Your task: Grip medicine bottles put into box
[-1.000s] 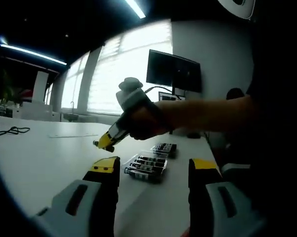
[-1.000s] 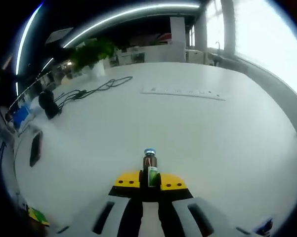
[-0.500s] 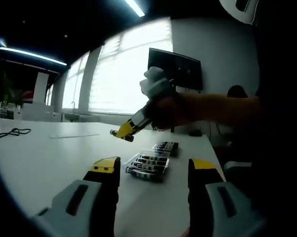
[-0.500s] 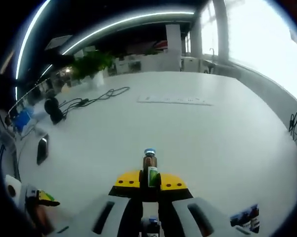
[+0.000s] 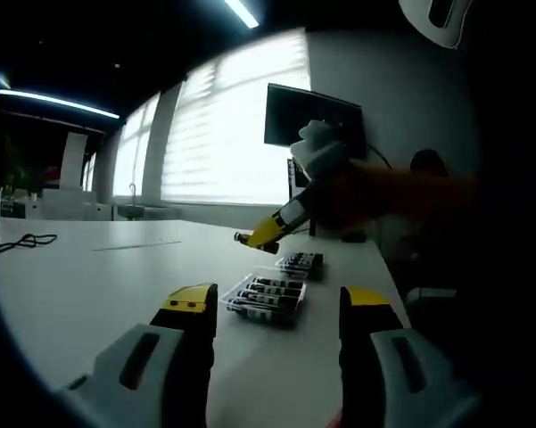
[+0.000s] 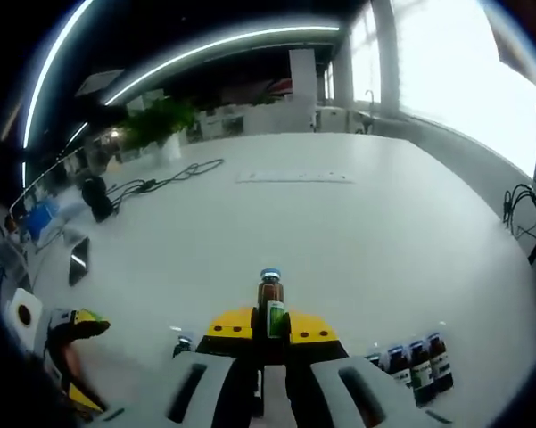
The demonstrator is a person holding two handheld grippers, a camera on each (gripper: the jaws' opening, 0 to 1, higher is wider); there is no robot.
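- Medicine bottle (image 6: pixel 269 299) — small brown glass, blue cap, green label — stands upright between the yellow tips of the right gripper (image 6: pixel 269 328); jaws closed tight on its lower half; neck and cap stick up above the tips
- right gripper view: white table (image 6: pixel 339 232) stretches ahead; black cable (image 6: pixel 174 171) and a dark object lie far off to the left; potted plant (image 6: pixel 160 120) near the far edge
- same view, lower right: row of brown bottles (image 6: pixel 412 359) w/ dark caps lying side by side on the table, close to the right jaw; another small bottle (image 6: pixel 183 343) just left of the left jaw
- same view, lower left: the left gripper (image 6: pixel 71 334) comes in, yellow tip up
- left gripper view: left gripper's (image 5: pixel 276 308) jaws wide apart, nothing between them; held low over the table
- between those jaws, farther on: clear box (image 5: pixel 266 296) w/ dark bottles lying in a row inside; a second group of bottles (image 5: pixel 300 263) just beyond it
- above the box: a hand (image 5: pixel 339 192) holds the right gripper, its yellow tip angled down-left, hovering over the far end of the box — not touching it
- behind: dark monitor (image 5: pixel 314 118) against a grey wall; bright blinds (image 5: pixel 218 134) to its left
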